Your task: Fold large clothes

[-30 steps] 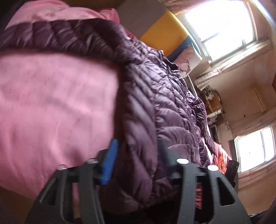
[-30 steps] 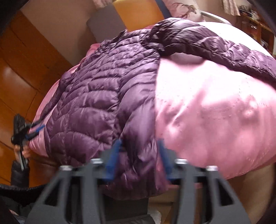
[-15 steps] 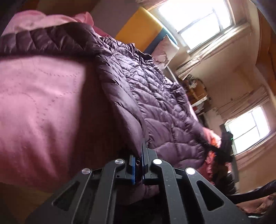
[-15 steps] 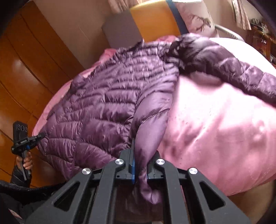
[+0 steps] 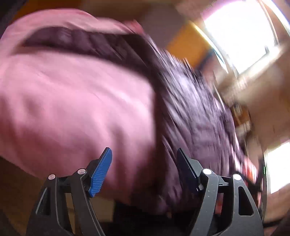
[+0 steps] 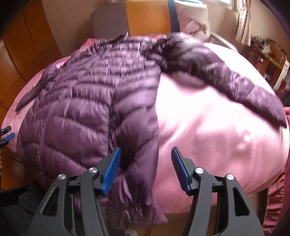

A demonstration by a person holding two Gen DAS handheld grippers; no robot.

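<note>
A dark purple quilted jacket (image 6: 81, 109) lies spread on a pink quilt (image 6: 208, 136) over a bed. One sleeve (image 6: 235, 79) stretches out to the right. My right gripper (image 6: 145, 163) hovers at the jacket's hem by the bed's near edge. Its jaws are opening; the hem's corner lies between them, and the pads do not press on it. The left wrist view is blurred: my left gripper (image 5: 143, 167) is opening too, over the quilt (image 5: 72, 99) beside the jacket's edge (image 5: 190, 109), holding nothing. The left gripper (image 6: 5, 133) also shows at the far left of the right wrist view.
A wooden wardrobe (image 6: 21, 45) stands left of the bed. An orange headboard (image 6: 145, 16) and a pillow (image 6: 192, 21) are at the far end. Cluttered shelves (image 6: 268, 54) fill the right wall. A red garment (image 6: 277, 190) hangs at the bed's right corner. Bright windows (image 5: 241, 32) are behind.
Half a second ago both grippers were shut on the jacket's hem. Both have since opened and let it go, and the jacket rests on the quilt. The left gripper has swung sideways.
</note>
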